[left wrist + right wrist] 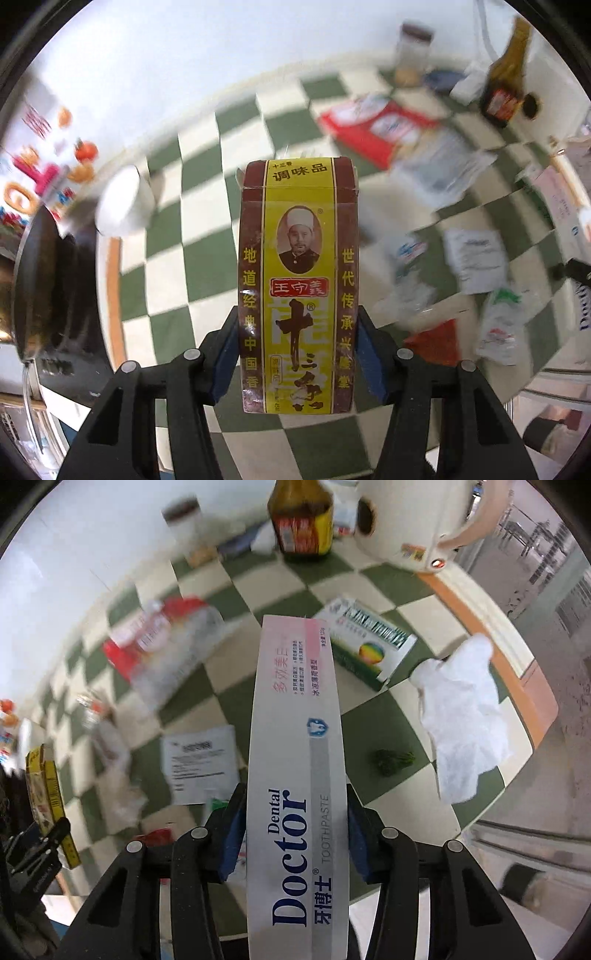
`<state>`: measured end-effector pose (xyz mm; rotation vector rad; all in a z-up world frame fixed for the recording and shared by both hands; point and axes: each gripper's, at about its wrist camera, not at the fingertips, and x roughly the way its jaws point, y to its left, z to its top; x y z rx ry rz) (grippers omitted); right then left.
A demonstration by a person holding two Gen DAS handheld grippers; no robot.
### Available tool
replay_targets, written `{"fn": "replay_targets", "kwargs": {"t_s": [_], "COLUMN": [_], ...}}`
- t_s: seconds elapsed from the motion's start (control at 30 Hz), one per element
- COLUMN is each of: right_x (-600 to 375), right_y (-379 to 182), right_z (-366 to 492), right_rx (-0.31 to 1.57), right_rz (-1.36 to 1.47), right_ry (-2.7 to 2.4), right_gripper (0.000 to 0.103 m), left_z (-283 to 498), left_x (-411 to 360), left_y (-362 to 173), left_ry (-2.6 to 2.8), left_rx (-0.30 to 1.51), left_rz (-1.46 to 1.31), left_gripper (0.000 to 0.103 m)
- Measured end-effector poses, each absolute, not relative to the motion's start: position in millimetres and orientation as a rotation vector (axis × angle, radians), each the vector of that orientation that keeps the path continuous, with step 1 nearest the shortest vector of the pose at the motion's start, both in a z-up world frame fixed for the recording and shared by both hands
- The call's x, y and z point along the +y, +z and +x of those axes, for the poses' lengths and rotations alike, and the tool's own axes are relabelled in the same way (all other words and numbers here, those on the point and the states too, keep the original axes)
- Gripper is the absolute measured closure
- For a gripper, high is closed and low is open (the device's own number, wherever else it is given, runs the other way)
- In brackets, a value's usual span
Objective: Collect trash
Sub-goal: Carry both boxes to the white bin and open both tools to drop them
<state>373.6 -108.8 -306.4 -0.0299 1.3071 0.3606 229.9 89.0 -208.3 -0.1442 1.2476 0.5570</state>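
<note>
My left gripper (297,354) jaws clench a spice box (298,280), lifted above the checkered desk (192,206). My right gripper (295,834) jaws clench a toothpaste box (297,760). Beyond it on the desk: green carton (369,642), tissue (461,716), leaflet (201,764), bottle (303,520). Wrappers left of it are blurred.

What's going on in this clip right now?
A person is clearing trash off a green-and-white checkered table with a handheld gripper in each hand. The left gripper is clamped on a yellow-and-maroon seasoning box, and the right gripper on a Dental Doctor toothpaste box, both lifted above the table. Litter remains below: a crumpled tissue, a green medicine box, a printed leaflet and plastic wrappers.
</note>
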Motion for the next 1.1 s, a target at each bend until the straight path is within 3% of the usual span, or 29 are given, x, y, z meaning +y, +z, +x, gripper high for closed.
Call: {"fn": "replay_targets", "kwargs": {"t_s": [0.3,0.6,0.8,1.1], "right_x": [-235.1,-437.4,-547.3,-599.4], "right_y": [-245.3,-306.4,-441.5,-744.2], "right_z": [326.4,256.7,172.0,86.1], "right_rx": [1.167,1.204,1.334,1.533], "right_rz": [0.129,0.370,0.602,0.991], "right_ry": [0.165,-0.181,-0.370,-0.326], "right_gripper": [0.053,0.053,0.053,0.053], "left_z": [271.0,304.1,306.6,272.0], "left_x": [-38.4,-236.6,-366.6,-487.8], "left_y": [-170.7,-210.5,-340.4,-689.8], "left_ry": [0.299,-0.089,-0.341,-0.574], "left_rx": [1.094,1.130,1.329,1.763], "left_rz": [0.035,0.204,0.244,0.437], "left_gripper": [0.049,0.049,0.049,0.049]}}
